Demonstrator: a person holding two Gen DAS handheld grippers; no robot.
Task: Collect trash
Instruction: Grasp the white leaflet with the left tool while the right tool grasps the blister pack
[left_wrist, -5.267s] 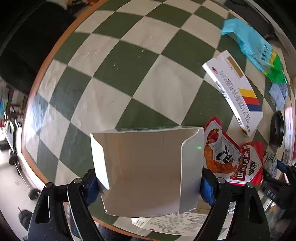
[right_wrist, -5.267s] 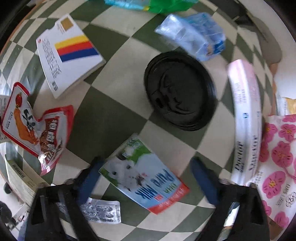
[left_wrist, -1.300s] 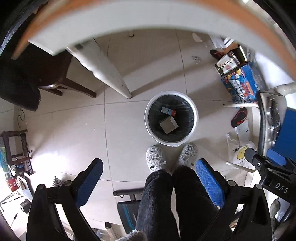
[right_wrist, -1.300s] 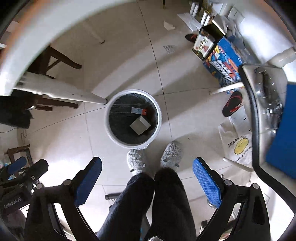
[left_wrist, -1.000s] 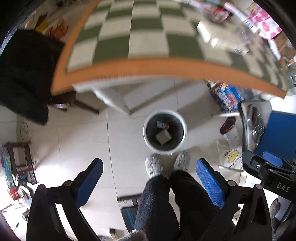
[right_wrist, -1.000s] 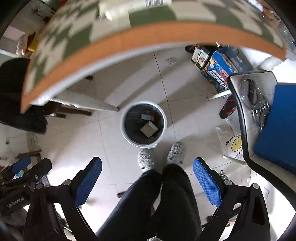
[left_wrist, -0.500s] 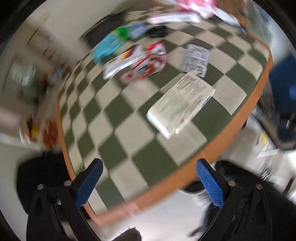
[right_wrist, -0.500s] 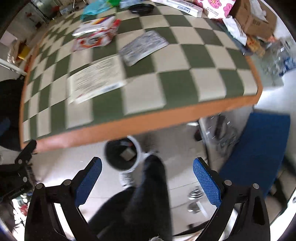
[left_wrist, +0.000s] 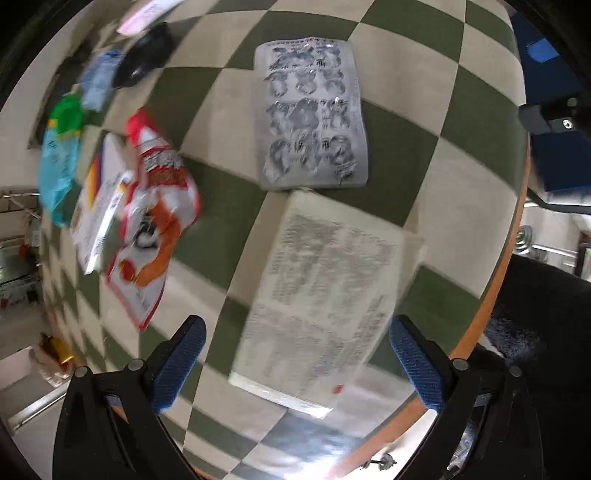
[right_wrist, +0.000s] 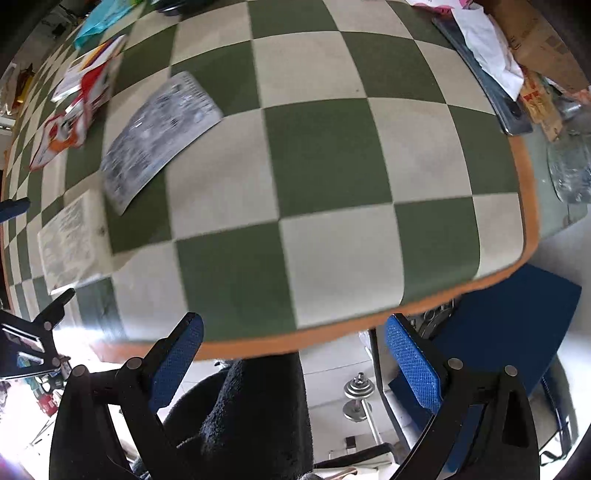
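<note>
My left gripper (left_wrist: 297, 354) is open and empty, just above a white printed box (left_wrist: 325, 295) near the table's front edge. Beyond the box lies a silver blister pack (left_wrist: 312, 114). To the left lie a red snack wrapper (left_wrist: 151, 218) and a white box with coloured stripes (left_wrist: 98, 199). My right gripper (right_wrist: 293, 354) is open and empty over the table's orange edge (right_wrist: 295, 341). The right wrist view also shows the white printed box (right_wrist: 70, 240), the blister pack (right_wrist: 159, 136) and the red wrapper (right_wrist: 74, 118) at the left.
A teal bag (left_wrist: 59, 162), a black lid (left_wrist: 142, 61) and a pink packet (left_wrist: 147, 14) lie at the far left of the checkered table (right_wrist: 332, 166). Cardboard and white bags (right_wrist: 517, 48) crowd the far right. A blue chair (right_wrist: 498, 332) stands below the edge.
Both grippers swung up from the trash bin on the floor back over the table. The left one has closed in on the white printed box. Both stay open and empty.
</note>
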